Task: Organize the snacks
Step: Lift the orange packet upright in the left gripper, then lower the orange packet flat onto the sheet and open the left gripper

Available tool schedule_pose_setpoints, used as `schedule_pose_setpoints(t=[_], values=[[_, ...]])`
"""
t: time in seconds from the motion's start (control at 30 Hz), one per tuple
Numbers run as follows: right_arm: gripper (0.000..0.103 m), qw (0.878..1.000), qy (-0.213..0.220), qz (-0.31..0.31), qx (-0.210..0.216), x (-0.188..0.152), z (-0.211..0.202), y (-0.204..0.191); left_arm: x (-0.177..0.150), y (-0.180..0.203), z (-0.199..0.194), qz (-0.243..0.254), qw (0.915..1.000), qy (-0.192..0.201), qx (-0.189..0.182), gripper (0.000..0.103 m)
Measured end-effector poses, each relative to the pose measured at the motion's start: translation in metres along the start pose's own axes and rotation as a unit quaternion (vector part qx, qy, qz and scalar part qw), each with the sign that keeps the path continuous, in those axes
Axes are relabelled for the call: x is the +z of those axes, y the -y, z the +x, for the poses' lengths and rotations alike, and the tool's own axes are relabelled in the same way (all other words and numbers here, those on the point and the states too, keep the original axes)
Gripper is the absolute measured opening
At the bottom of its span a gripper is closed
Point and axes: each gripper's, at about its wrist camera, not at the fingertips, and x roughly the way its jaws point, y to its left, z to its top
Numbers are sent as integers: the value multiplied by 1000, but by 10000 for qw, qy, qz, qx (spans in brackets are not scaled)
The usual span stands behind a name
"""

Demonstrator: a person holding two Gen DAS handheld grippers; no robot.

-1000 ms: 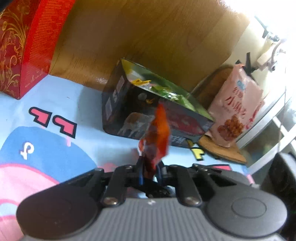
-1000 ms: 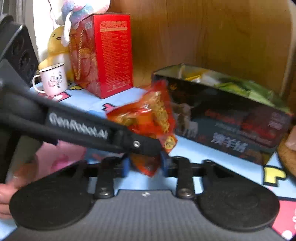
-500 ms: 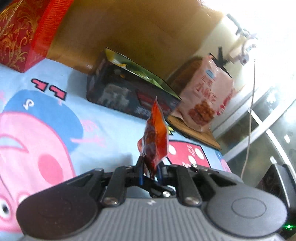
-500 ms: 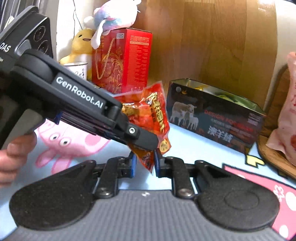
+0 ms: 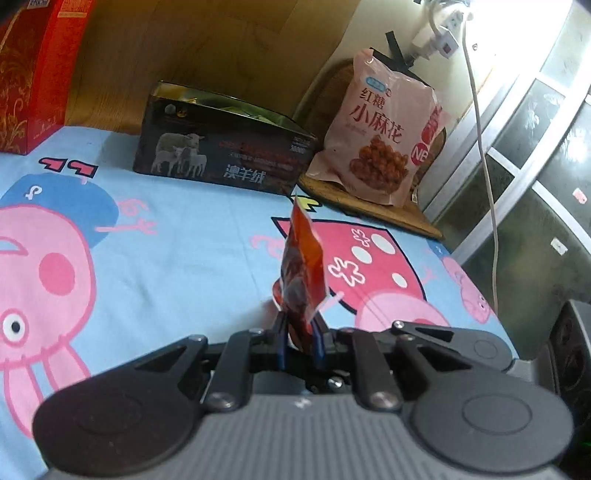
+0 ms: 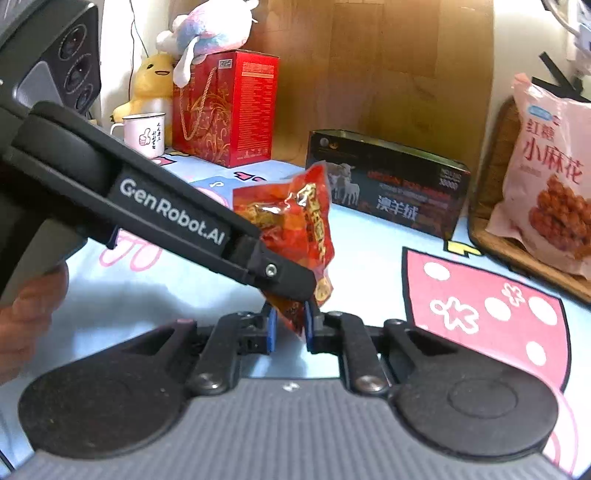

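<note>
Left gripper (image 5: 300, 341), low centre of the left wrist view: clamped on the red packet (image 5: 303, 280), which stands edge-on above the blue pads. Same gripper (image 6: 295, 291) seen from the right wrist view, reaching in from the left edge, tip pinching the packet (image 6: 295, 229) near its lower end.

Right gripper (image 6: 289, 330), low centre of its own view: blue pads slightly apart, either side of the packet's bottom corner; cannot tell whether touching it. Packet held in the air, mid-frame, above the cartoon cloth (image 6: 369, 266).

Behind, upper centre of the left view: dark open box (image 5: 221, 155) with sheep print, resting on the cloth (image 5: 177, 236). Just right of it, pink snack bag (image 5: 384, 136) leaning upright on a wooden board (image 5: 406, 218). Red gift box (image 5: 33, 74) at upper left. In the right view, upper left: white mug (image 6: 142, 133), yellow plush (image 6: 151, 85) and a pastel plush (image 6: 203, 33) atop the red box (image 6: 229, 107).
</note>
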Motion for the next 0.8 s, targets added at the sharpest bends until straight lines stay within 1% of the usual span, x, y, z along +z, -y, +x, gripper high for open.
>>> schedule_pose_setpoints(t=[0.37,0.8], values=[[17,10000,55,2,-27,-8,-9,-12,-11,6,-12,14,9998,-26,197,13],[18,9999,45,-83,-45,-9,-10,-15,-16,5,-15,21,9995,-25,305,15]])
